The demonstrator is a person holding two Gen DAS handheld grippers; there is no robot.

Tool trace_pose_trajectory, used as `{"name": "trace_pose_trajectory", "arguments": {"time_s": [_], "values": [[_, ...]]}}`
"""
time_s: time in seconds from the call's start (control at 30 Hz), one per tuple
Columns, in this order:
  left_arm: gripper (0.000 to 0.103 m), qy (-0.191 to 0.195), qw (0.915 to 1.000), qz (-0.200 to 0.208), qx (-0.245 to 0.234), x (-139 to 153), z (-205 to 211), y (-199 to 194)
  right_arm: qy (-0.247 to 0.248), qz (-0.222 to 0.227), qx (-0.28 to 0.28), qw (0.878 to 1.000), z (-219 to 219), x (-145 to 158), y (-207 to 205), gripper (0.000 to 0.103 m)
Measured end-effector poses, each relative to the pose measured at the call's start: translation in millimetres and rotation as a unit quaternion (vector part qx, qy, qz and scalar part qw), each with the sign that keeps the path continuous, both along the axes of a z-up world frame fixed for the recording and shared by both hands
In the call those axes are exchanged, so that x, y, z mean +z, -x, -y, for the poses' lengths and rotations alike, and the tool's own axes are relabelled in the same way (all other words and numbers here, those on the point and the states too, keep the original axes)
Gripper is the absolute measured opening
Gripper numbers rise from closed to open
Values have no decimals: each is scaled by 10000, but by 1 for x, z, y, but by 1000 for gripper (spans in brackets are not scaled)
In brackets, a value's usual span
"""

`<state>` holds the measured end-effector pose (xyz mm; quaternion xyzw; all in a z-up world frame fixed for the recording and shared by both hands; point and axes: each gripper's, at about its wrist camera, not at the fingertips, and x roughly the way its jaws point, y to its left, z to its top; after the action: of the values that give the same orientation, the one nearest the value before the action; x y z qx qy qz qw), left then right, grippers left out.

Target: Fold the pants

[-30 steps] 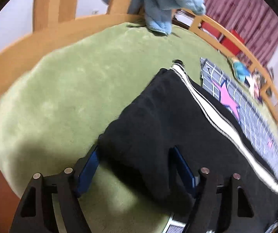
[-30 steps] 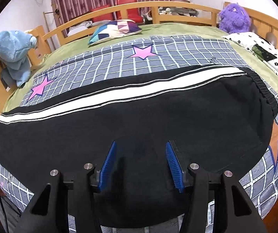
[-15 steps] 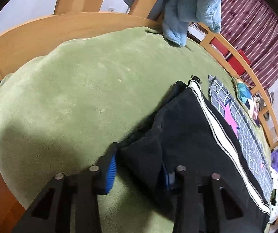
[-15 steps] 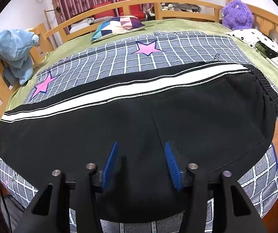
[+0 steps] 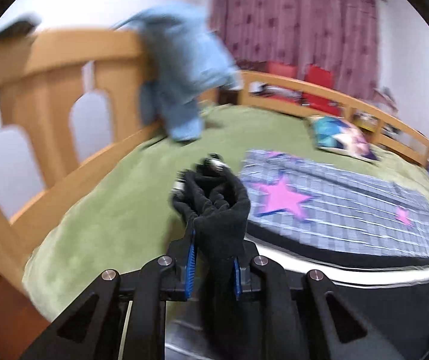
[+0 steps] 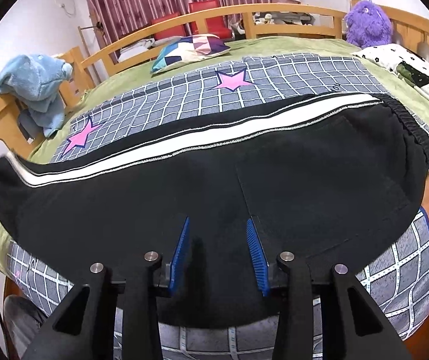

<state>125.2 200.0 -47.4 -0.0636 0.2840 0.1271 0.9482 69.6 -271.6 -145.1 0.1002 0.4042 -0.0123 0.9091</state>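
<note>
Now the left gripper (image 5: 213, 258) has just closed its fingers on the pants (image 6: 214, 186) cuff and lifted it off the bed (image 5: 118, 210), starting the fold, while the right gripper (image 6: 218, 252), fingers narrowing but apart, straddles the near edge.

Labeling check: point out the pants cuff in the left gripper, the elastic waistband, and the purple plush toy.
pants cuff (image 5: 218, 210): left wrist view, bunched black fabric above the pads.
elastic waistband (image 6: 415, 132): right wrist view, gathered black edge at right.
purple plush toy (image 6: 367, 25): right wrist view, middle of its body.
</note>
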Motion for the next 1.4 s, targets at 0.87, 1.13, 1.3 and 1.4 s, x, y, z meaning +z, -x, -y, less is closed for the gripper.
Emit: {"name": "trace_pose_trajectory", "arguments": {"time_s": [0.87, 1.13, 1.3, 1.4], "values": [[68, 391, 9462, -1200, -2981, -67, 219, 58, -475, 28, 487, 9977, -5, -14, 16, 41], [68, 911, 9695, -1127, -1974, -65, 121, 65, -457, 294, 1269, 9904, -81, 7, -38, 42], [68, 1592, 9665, -1234, -1589, -86, 73, 71, -538, -473, 1746, 9820, -123, -25, -71, 45], [68, 1931, 9619, -1291, -1445, -96, 54, 73, -341, -559, 1609, 9848, -133, -42, -72, 30]]}}
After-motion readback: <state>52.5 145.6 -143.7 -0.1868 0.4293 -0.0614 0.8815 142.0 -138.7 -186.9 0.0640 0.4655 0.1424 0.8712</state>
